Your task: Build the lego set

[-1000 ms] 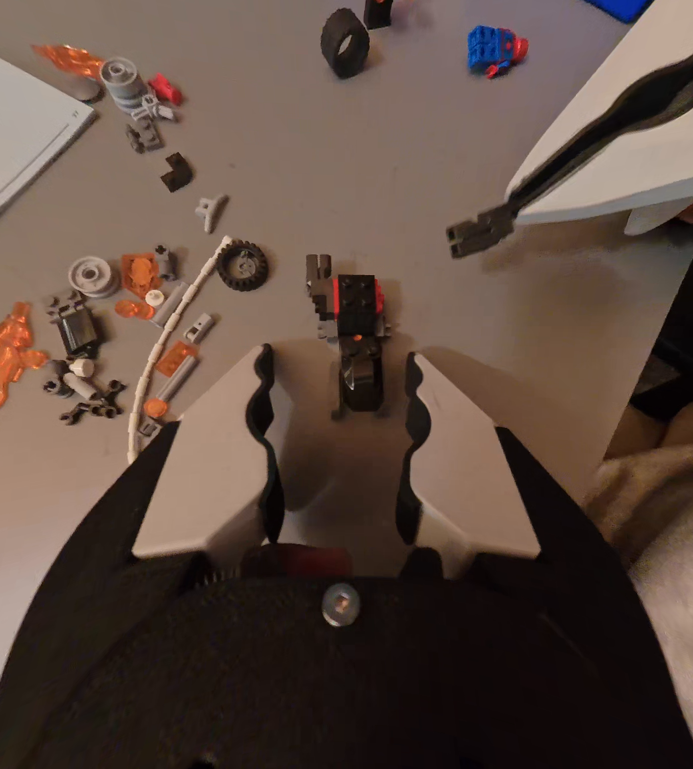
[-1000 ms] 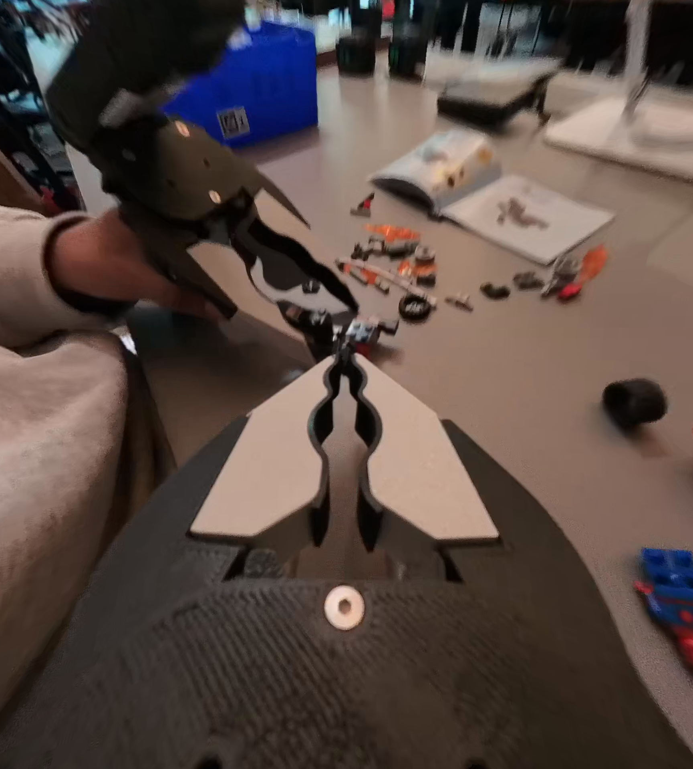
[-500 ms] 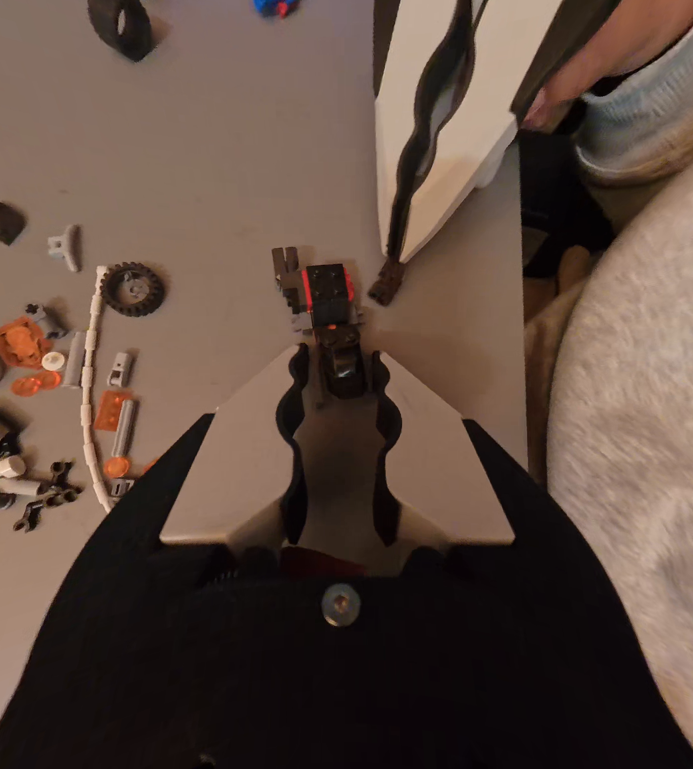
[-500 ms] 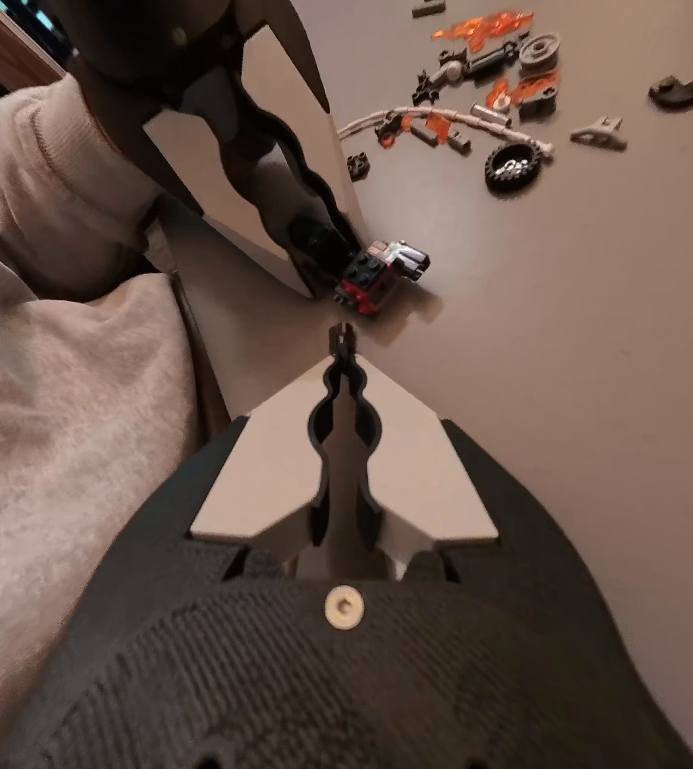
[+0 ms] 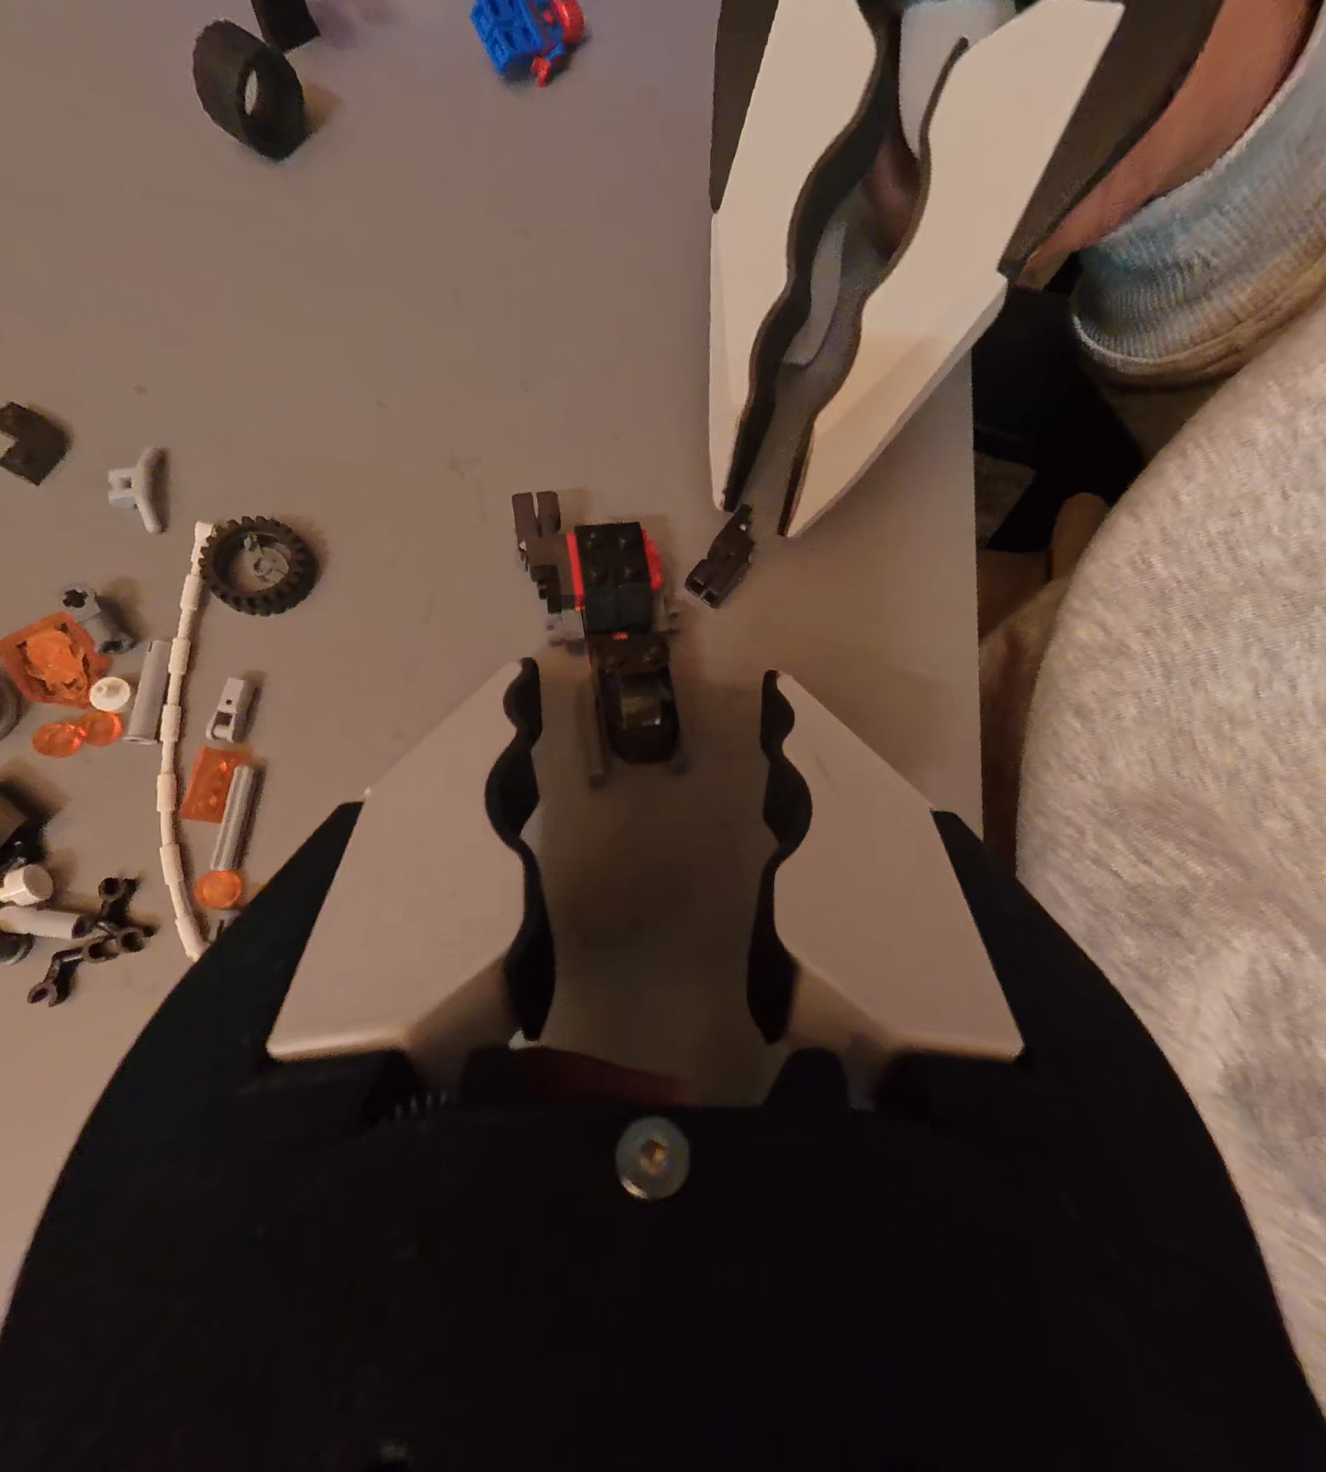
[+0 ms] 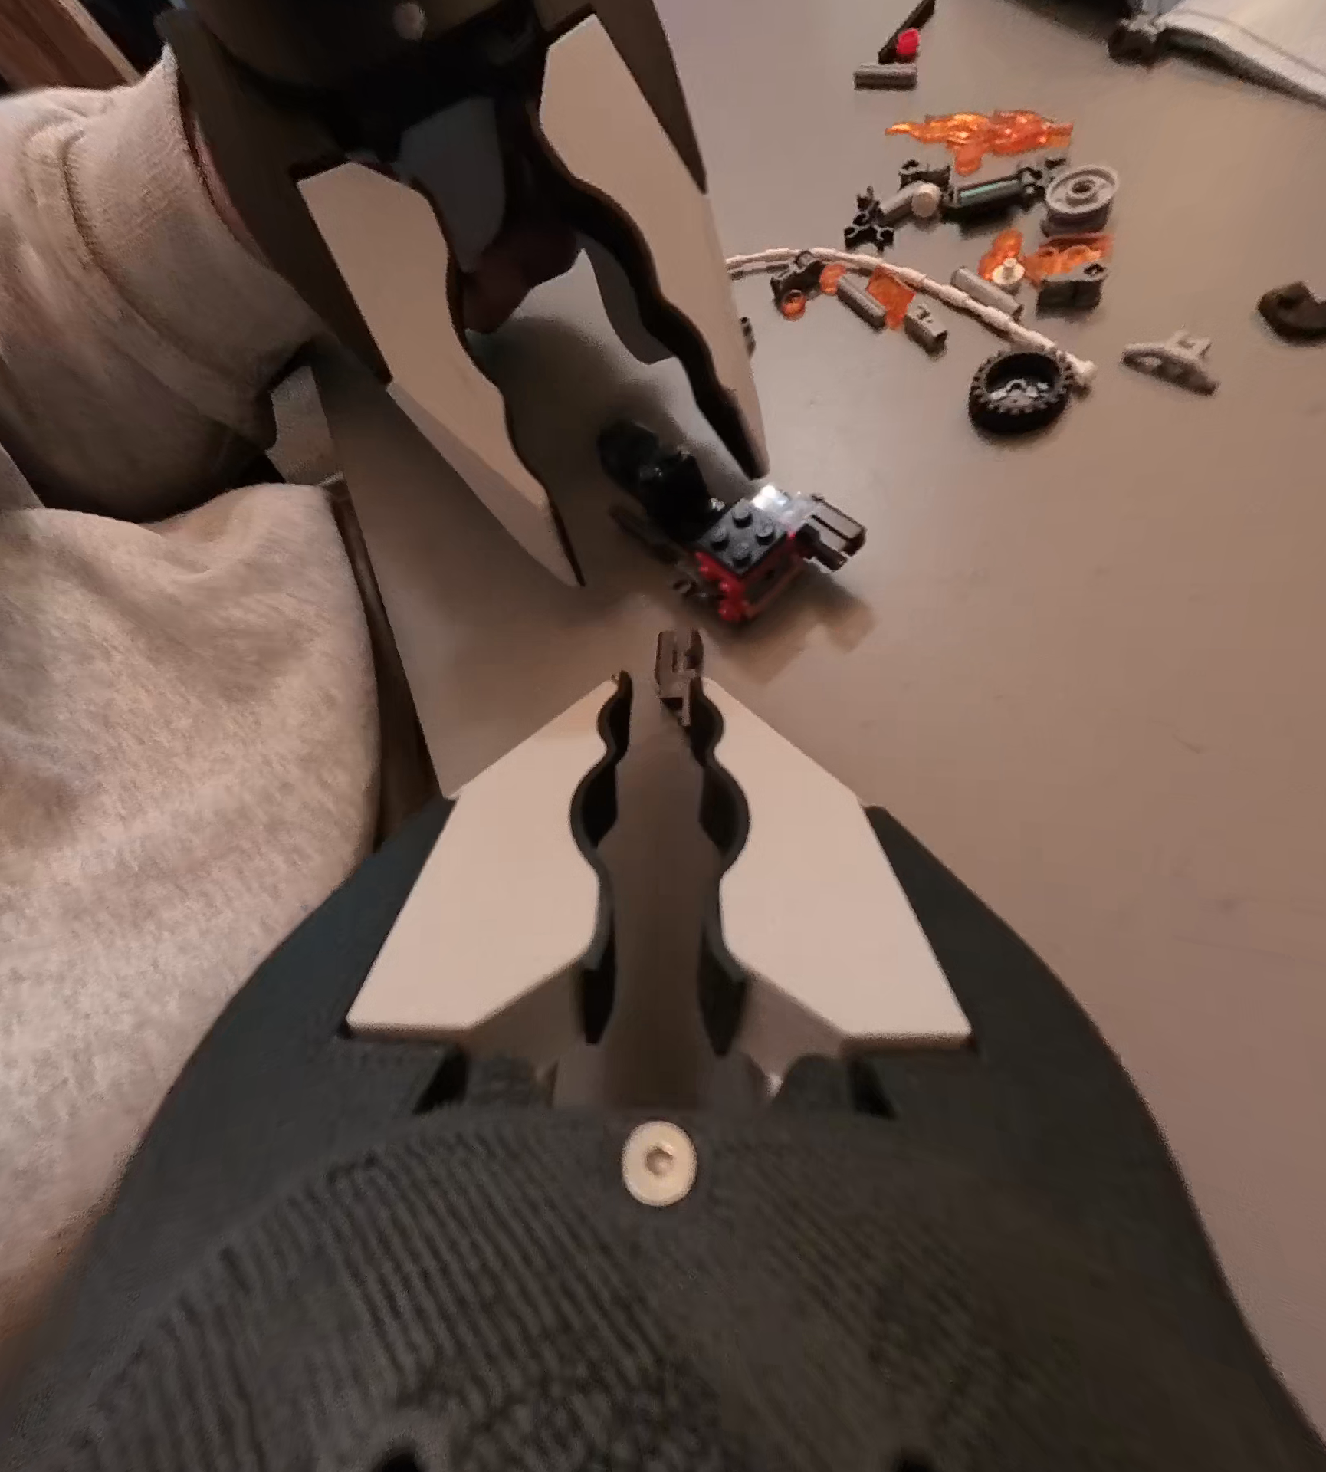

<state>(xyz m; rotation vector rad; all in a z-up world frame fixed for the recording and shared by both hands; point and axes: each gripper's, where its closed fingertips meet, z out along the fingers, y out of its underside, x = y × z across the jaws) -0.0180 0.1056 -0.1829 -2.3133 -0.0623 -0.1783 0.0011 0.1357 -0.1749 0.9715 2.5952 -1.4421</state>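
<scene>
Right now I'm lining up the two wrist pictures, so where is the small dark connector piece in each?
Left wrist view: the small dark connector piece lies right of centre, at the tip of the right gripper.
Right wrist view: it sits centre frame, against one fingertip.
Shared landmark: the black and red assembly on the table beside it.

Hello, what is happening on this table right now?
A person is building a lego set with two handheld grippers. The left gripper is open around the rear of the small black-and-red brick assembly lying on the grey table. The right gripper, jaws slightly apart, has a small dark grey clip piece at its fingertips, close beside the assembly. Loose orange and grey parts lie farther off.
</scene>
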